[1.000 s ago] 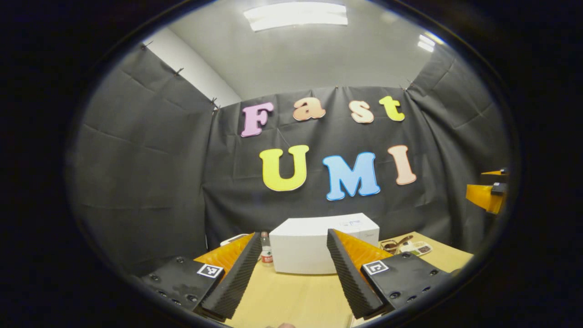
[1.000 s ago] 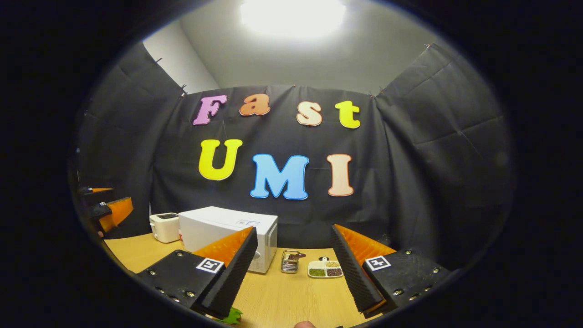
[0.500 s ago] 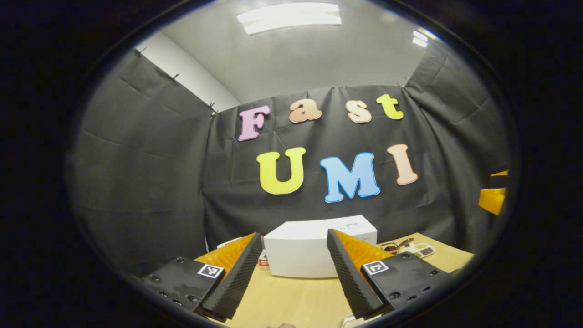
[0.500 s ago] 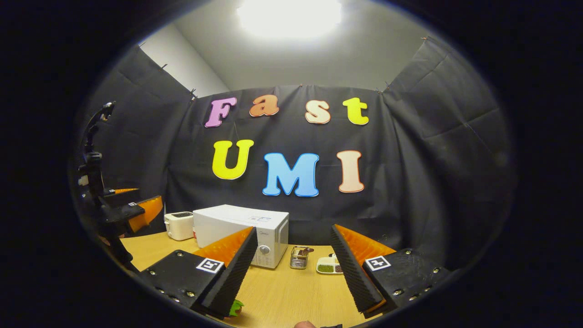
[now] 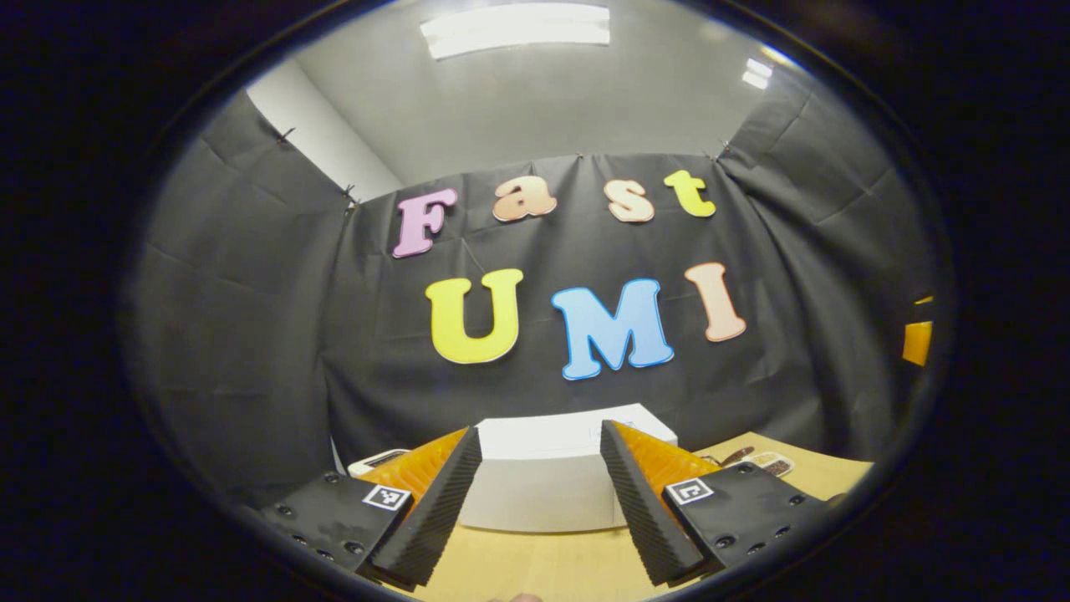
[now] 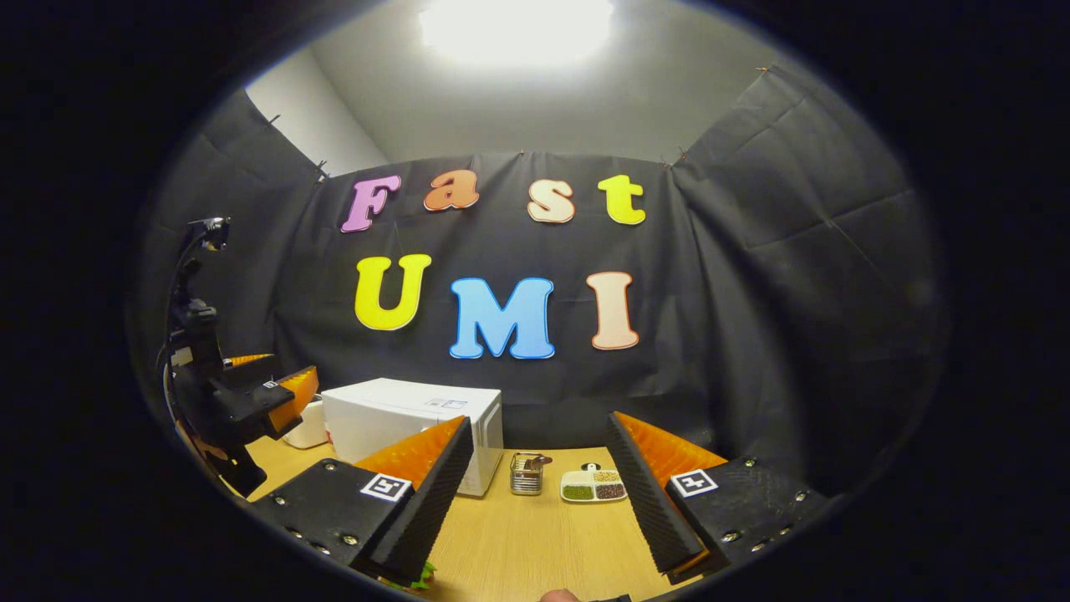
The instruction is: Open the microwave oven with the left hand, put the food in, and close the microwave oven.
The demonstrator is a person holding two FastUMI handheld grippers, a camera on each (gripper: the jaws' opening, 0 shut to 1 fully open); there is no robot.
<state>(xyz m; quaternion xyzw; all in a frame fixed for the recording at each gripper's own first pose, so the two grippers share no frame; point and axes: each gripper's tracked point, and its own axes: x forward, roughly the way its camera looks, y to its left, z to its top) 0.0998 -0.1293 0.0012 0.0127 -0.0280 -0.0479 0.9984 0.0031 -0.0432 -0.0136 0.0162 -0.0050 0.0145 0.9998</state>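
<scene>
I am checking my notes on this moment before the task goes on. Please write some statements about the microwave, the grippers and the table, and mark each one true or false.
1. The microwave has its door shut. True.
2. The left gripper is shut on the microwave. False: it is open, with empty space between its fingers, and the microwave lies beyond them.
3. A divided dish of food lies on the table to the right of the microwave. True.
4. The small metal basket stands on top of the microwave. False: it stands on the table, between the microwave and the divided dish.
5. The right gripper is open and holds nothing. True.
</scene>
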